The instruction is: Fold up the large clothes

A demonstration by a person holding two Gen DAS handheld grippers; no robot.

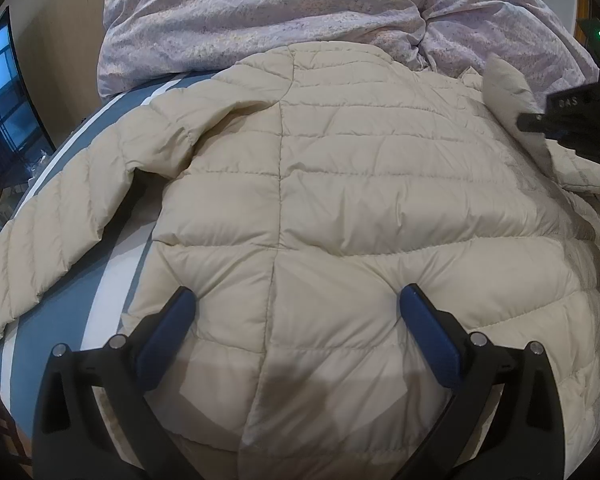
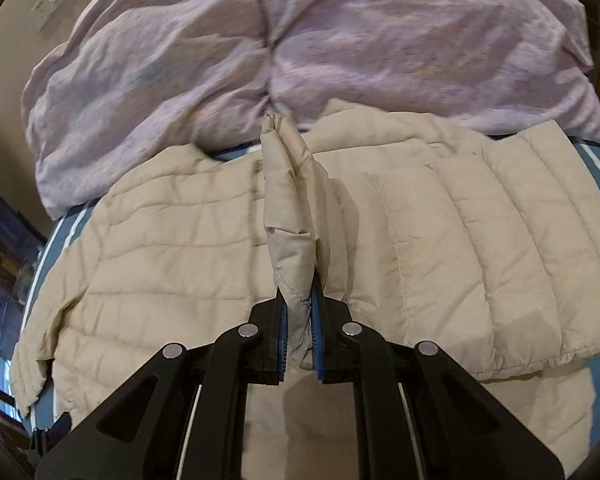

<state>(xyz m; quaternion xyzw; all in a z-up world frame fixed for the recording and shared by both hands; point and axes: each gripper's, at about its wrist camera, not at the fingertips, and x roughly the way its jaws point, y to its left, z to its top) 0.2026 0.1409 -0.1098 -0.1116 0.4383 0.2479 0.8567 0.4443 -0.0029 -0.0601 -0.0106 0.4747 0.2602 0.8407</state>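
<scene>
A cream quilted puffer jacket lies spread back-up on a blue and white striped bed. Its left sleeve stretches out to the left. My left gripper is open, its blue-padded fingers wide apart just above the jacket's lower back. My right gripper is shut on the jacket's right sleeve and holds its end lifted above the jacket body. The right gripper also shows at the right edge of the left wrist view, with the lifted sleeve beside it.
A crumpled lilac duvet is piled at the far side of the bed, touching the jacket's collar; it also fills the top of the right wrist view. A dark window and furniture stand off the bed's left side.
</scene>
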